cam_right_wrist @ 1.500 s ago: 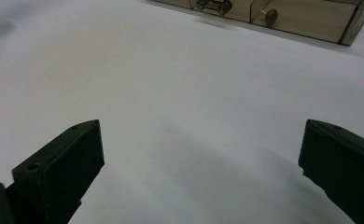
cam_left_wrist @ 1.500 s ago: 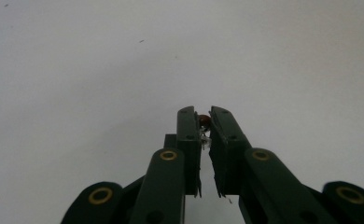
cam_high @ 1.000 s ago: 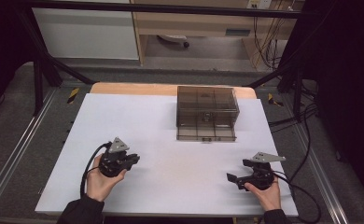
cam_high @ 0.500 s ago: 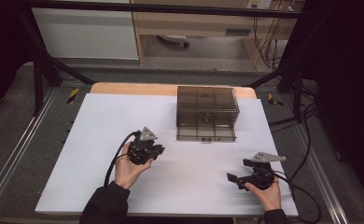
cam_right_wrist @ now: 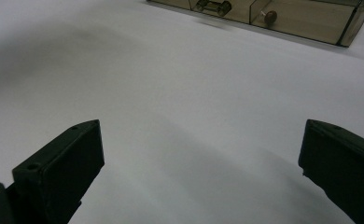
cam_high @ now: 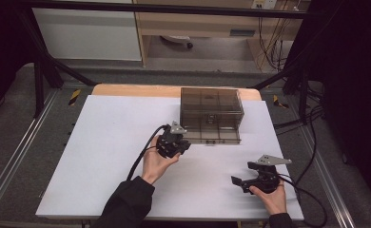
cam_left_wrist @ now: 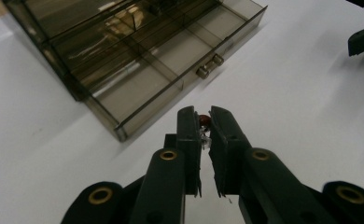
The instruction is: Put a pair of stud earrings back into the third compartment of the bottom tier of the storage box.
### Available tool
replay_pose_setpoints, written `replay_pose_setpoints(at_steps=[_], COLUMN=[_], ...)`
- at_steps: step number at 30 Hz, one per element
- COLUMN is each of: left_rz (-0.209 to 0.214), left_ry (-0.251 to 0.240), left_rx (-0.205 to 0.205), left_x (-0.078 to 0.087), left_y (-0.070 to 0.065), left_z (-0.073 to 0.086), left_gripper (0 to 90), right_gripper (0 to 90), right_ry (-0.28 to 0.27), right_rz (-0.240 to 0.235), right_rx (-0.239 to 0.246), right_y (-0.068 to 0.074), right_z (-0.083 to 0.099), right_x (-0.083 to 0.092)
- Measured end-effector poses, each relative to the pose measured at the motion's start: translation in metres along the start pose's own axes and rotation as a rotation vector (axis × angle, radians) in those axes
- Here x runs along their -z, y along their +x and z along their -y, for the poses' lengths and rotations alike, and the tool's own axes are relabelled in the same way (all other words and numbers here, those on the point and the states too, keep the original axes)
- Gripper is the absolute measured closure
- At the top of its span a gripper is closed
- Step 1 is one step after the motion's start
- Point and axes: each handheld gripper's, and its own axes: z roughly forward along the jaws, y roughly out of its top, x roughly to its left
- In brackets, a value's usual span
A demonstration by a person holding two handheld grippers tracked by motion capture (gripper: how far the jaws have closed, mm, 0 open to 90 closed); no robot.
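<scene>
**Left tongs pinch a small dark-red piece just short of the smoky box**

The left tongs (cam_high: pixel 180 145) sit just in front of the near-left corner of a smoky, see-through compartment box (cam_high: pixel 212 114) on the white worktop (cam_high: pixel 107 142). In the left gripper view, the left tongs (cam_left_wrist: pixel 205 122) are drawn nearly together, with a small dark-red piece (cam_left_wrist: pixel 204 121) caught between their tips; what the piece is cannot be told at this size. Straight ahead of those tips lies the box's front wall (cam_left_wrist: pixel 171 95), and just beyond and to the right of them is a small metal handle (cam_left_wrist: pixel 210 66) on that wall. Inner walls split the box into several compartments. The person's left hand (cam_high: pixel 156 164) grips the tool from behind, with a dark sleeve (cam_high: pixel 126 204) running back toward the near edge and a black cable (cam_high: pixel 143 152) looping off to the tool's left.

The right tongs (cam_high: pixel 244 183) rest well apart from the box, low on the worktop near its near-right corner, held by the right hand (cam_high: pixel 271 197). In the right gripper view, the right tongs (cam_right_wrist: pixel 201 163) stand wide open with bare worktop between them and nothing in their grip. Far ahead of them the box's front edge shows the same handle (cam_right_wrist: pixel 213 6) and, to its right, a small brown round knob (cam_right_wrist: pixel 269 17).
</scene>
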Motion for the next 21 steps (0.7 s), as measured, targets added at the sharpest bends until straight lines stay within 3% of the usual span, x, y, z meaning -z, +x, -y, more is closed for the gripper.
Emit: replay_pose_setpoints(at_steps=[11, 14, 21], left_rz=[0.027, 0.009, 0.047], left_ry=[-0.002, -0.001, -0.012], left_rx=[-0.026, -0.052, -0.050], left_x=[-0.029, -0.037, -0.055], left_y=[-0.013, -0.019, -0.028], left_z=[-0.032, -0.039, -0.060], left_gripper=[82.5, 82.5, 82.5], right_gripper=[0.7, 0.7, 0.7], right_ry=[-0.001, -0.002, -0.003], right_rz=[-0.003, -0.004, -0.005], right_rx=[0.002, 0.000, 0.000], right_y=[0.000, 0.000, 0.000], right_z=[0.000, 0.000, 0.000], right_x=[0.000, 0.000, 0.000])
